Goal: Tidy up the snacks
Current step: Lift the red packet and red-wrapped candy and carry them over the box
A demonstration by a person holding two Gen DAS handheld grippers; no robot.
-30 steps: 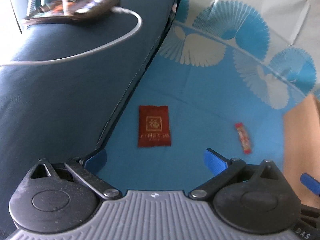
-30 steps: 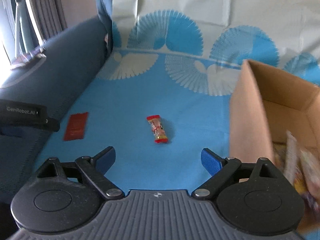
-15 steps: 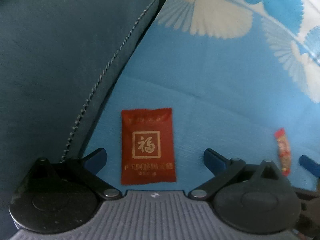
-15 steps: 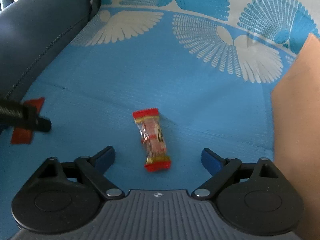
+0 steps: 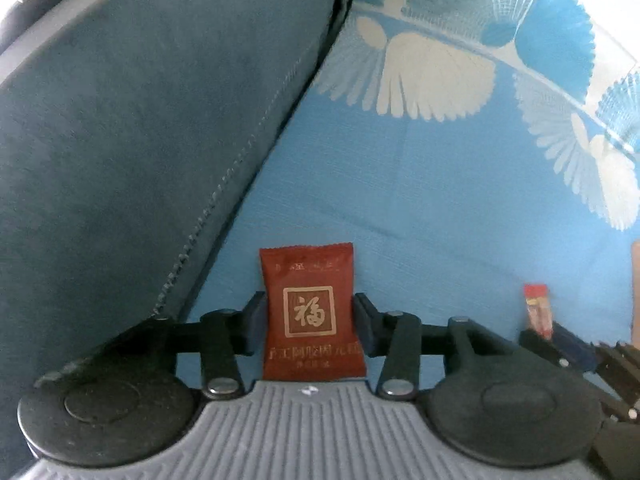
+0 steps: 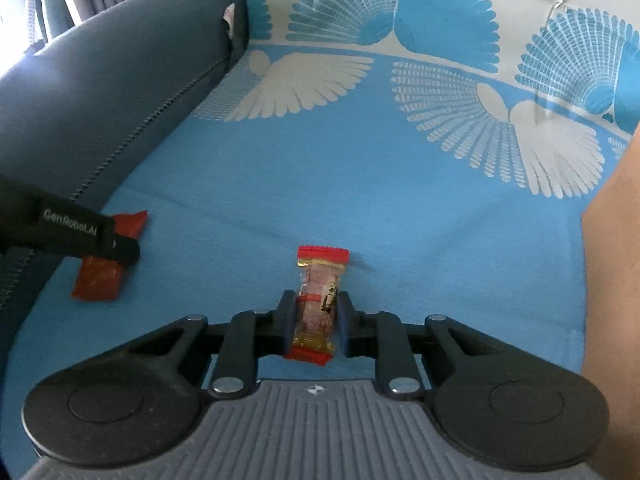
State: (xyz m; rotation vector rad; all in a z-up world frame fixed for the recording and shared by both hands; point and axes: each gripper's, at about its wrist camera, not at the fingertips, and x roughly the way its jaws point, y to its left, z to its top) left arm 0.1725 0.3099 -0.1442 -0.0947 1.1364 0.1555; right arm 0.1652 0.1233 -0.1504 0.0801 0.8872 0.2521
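Note:
A dark red snack packet [image 5: 310, 280] with a gold square emblem lies flat on the blue fan-patterned cloth [image 5: 440, 200]. My left gripper [image 5: 308, 312] is closing on it, and both blue pads touch its long sides. In the right wrist view, a small clear candy bar [image 6: 320, 276] with red ends lies on the cloth. My right gripper [image 6: 316, 320] is closing on it, with the pads pressed against its sides. The same candy bar [image 5: 538, 310] shows at the right of the left wrist view. The red packet [image 6: 100, 276] shows under the left gripper's finger [image 6: 80, 236].
A dark blue sofa arm [image 5: 120, 160] rises along the left, close beside the red packet. A cardboard box wall [image 6: 612, 260] stands at the right edge. The cloth runs up the sofa back [image 6: 400, 0] behind.
Both grippers came down to the cloth and their jaws drew in from wide open. The left now clasps the red packet, and the right clasps the candy bar.

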